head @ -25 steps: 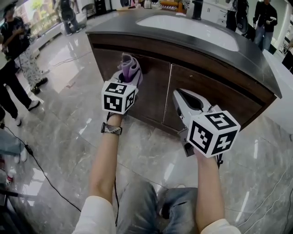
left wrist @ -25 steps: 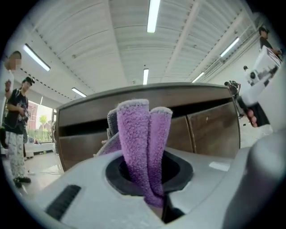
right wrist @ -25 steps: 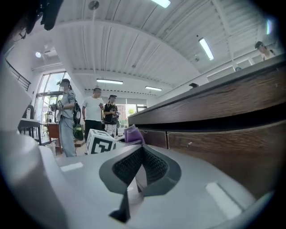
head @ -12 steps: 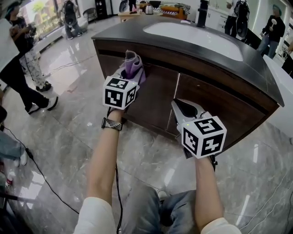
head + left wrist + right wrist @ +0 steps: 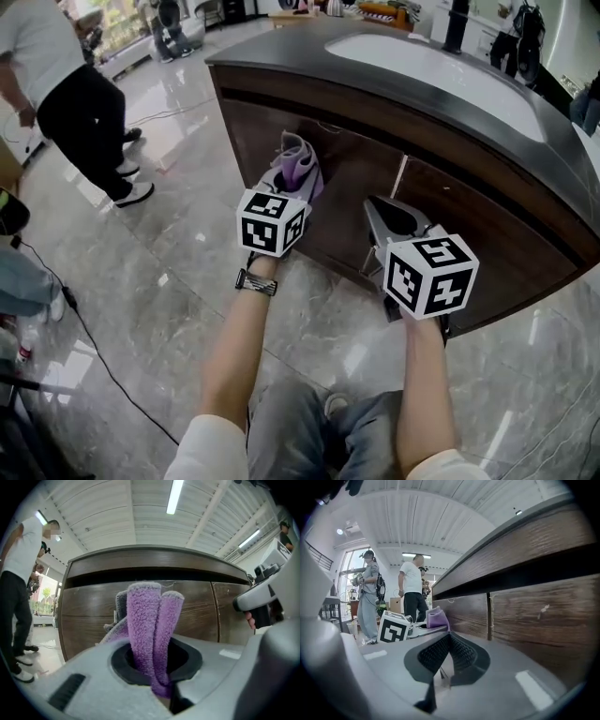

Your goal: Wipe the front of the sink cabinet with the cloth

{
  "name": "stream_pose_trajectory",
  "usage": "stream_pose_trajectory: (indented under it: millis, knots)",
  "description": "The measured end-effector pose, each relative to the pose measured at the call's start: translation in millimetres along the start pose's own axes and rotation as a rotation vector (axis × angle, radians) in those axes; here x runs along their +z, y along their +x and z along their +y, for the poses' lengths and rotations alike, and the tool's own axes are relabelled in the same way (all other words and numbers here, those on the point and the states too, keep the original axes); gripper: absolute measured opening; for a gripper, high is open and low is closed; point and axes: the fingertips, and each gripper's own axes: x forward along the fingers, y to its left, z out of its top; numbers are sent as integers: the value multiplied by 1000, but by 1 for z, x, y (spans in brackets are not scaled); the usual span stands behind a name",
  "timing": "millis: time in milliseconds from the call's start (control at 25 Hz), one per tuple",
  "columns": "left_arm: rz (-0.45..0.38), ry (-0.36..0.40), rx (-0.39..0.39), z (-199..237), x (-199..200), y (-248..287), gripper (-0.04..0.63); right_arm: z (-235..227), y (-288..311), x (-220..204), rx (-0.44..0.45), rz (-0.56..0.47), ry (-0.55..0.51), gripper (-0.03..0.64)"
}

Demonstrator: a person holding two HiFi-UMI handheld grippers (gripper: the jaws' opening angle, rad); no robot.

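Note:
A purple cloth [image 5: 298, 165] sticks up folded from my left gripper [image 5: 292, 167], whose jaws are shut on it. The cloth [image 5: 152, 623] sits just short of the dark wood left door of the sink cabinet [image 5: 93, 616]; I cannot tell whether it touches the wood. My right gripper [image 5: 389, 214] is shut with nothing in it, close in front of the right door [image 5: 487, 234]. In the right gripper view its ribbed pads [image 5: 461, 652] meet, and the cloth [image 5: 437, 618] and left marker cube [image 5: 395, 626] show to the left.
The cabinet carries a black counter [image 5: 394, 84] with a white basin [image 5: 441, 61]. A person in a white shirt and dark trousers [image 5: 70, 103] stands on the glossy marble floor at the left. A black cable [image 5: 84, 342] runs over the floor at the lower left.
Both grippers have come closer to the cabinet front, and the view has shifted right. The person at the left has walked nearer.

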Motion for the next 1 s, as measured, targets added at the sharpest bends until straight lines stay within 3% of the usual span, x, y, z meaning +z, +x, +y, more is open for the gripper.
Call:
stream_pose_trajectory:
  millis: [480,800,1000]
  knots:
    - [81,7,-19,-2,-77,6,52,7,23,11,-12,-36,34,6]
    - [195,-64,-19,-2,-159,13,52,15,33,15,-3,-54,58,6]
    - [233,-113,20,0,-201,17,52,21,39,16,-1,-55,52,6]
